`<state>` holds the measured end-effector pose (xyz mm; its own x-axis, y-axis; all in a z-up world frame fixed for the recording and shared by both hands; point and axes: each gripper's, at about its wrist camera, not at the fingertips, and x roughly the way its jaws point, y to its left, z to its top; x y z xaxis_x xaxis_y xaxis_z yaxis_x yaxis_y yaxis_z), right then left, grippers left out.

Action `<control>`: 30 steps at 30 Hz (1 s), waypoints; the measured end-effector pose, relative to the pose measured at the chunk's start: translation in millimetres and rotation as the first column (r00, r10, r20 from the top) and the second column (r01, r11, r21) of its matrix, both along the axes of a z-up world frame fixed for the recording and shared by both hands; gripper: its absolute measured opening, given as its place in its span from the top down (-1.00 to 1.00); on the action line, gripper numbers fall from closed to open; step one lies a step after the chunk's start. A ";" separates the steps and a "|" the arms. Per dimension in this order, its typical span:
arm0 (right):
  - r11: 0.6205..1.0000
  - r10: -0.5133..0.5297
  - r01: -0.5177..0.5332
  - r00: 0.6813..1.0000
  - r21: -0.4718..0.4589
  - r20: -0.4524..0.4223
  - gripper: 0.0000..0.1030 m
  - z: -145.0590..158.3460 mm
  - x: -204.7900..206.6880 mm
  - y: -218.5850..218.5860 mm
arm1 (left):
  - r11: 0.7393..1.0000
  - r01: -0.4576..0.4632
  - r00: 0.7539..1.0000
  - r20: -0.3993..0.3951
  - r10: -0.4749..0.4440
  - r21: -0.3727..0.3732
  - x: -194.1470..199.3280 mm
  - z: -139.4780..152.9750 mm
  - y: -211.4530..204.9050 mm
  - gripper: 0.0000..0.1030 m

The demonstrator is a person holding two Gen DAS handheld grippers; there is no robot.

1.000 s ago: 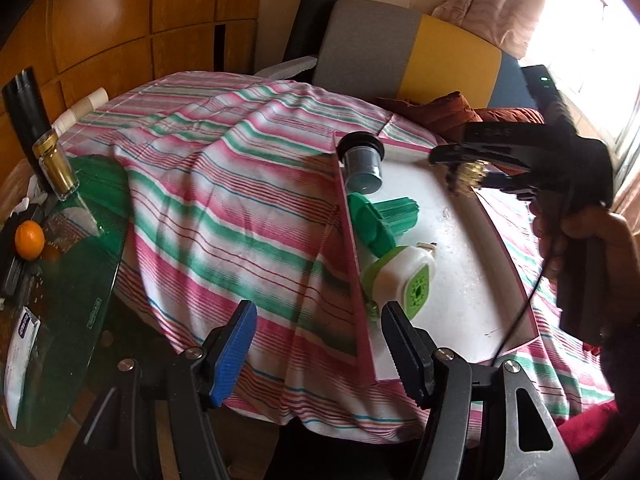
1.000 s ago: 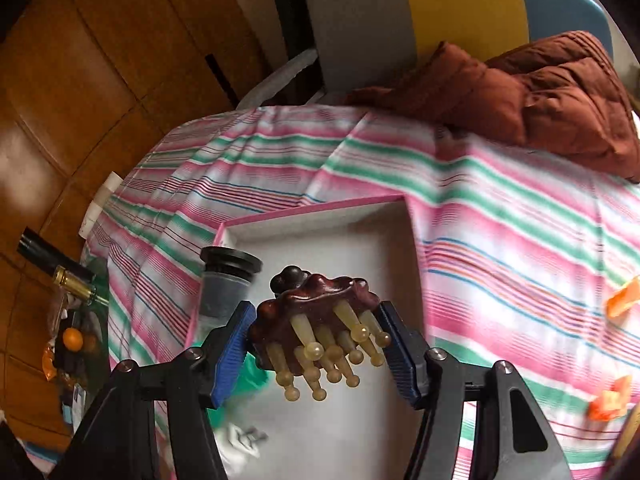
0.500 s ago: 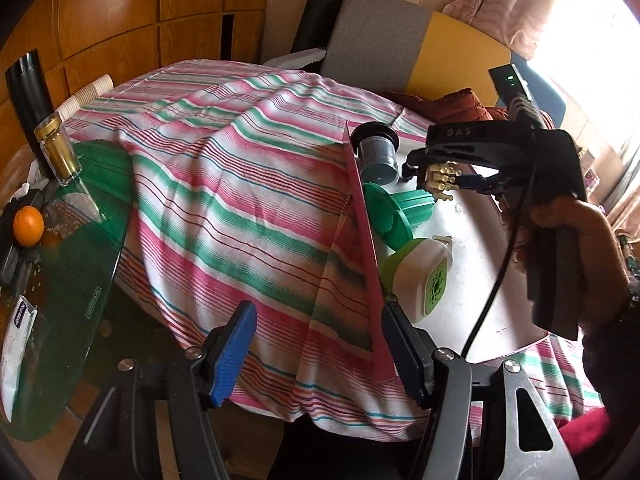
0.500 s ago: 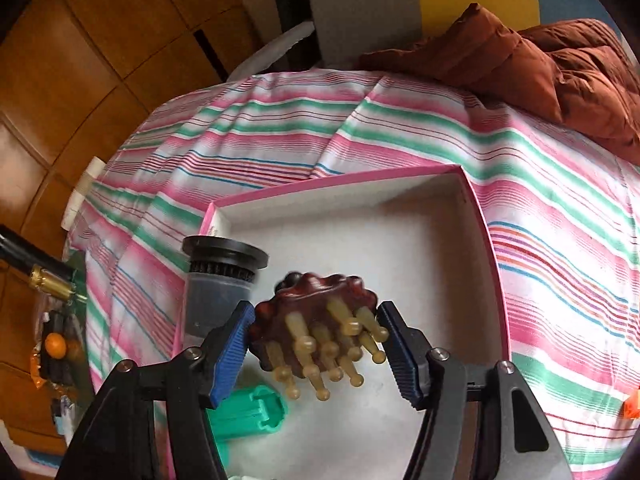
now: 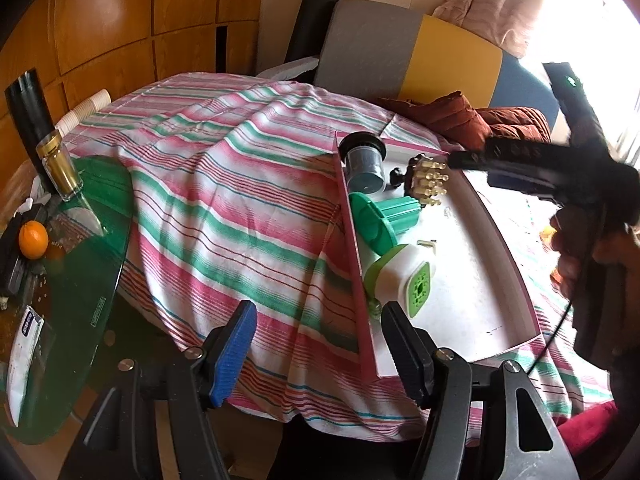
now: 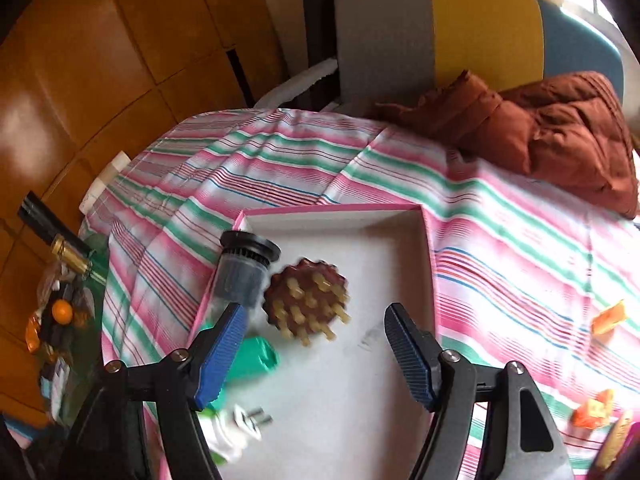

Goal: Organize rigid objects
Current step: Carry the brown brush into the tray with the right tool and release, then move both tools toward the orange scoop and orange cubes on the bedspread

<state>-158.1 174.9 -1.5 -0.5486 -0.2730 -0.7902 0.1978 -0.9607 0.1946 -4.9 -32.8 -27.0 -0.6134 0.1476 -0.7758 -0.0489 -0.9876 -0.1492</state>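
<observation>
On the striped tablecloth point(image 6: 500, 232) sits a shallow pink-rimmed tray point(image 6: 332, 211) with a white floor. Right gripper point(image 6: 314, 344) hovers over it, fingers spread and opening, neither blue pad touching anything. Brown scalp brush point(image 6: 306, 306) with pale prongs lies just beyond the fingertips, in the tray, prongs facing up and toward the camera; slightly blurred, clear of both pads. Brush sits just beside a dark cylindrical container point(image 6: 242, 272) with a black ribbed cap, lying along the tray's left wall; whether the two touch is not clear. Nearer along the same wall: a green ribbed piece point(image 5: 384, 216), then a white-and-green plug-in device point(image 5: 400, 280) with metal prongs. Left gripper point(image 5: 316, 354) held low at the near table edge, fingers apart with nothing between them, the tray's near left corner showing just beyond the right finger. From the left wrist view, a person's hand point(image 5: 580, 248) grips the right tool's handle above the tray's right side. Small orange pieces point(image 6: 608, 316) lie on the cloth right of the tray. Rust-brown padded fabric point(image 6: 552, 132) bunched at the far edge. Green glass side table point(image 5: 80, 280) at left holds an orange fruit point(image 5: 33, 239) and a gold-capped jar point(image 5: 60, 170).
</observation>
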 end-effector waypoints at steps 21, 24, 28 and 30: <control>0.979 -0.151 0.158 0.987 0.129 -0.062 -0.42 13.5 67.4 137.2 | 0.996 0.067 0.997 -0.023 -0.069 -0.067 1.2 13.0 33.0 -0.27; 0.966 -0.220 0.226 0.974 0.125 -0.062 -0.42 13.5 71.5 171.0 | 0.994 0.081 0.996 -0.033 -0.084 -0.077 0.1 16.8 40.3 -0.27; 0.931 -0.335 0.343 0.939 0.121 -0.080 -0.42 12.5 78.1 222.6 | 0.991 0.114 0.993 -0.022 -0.115 -0.071 -6.3 20.2 52.7 -0.28; 0.902 -0.415 0.423 0.905 0.089 -0.093 -0.42 9.1 84.9 250.2 | 0.990 0.134 0.991 -0.001 -0.134 -0.052 -10.5 20.2 59.7 -0.27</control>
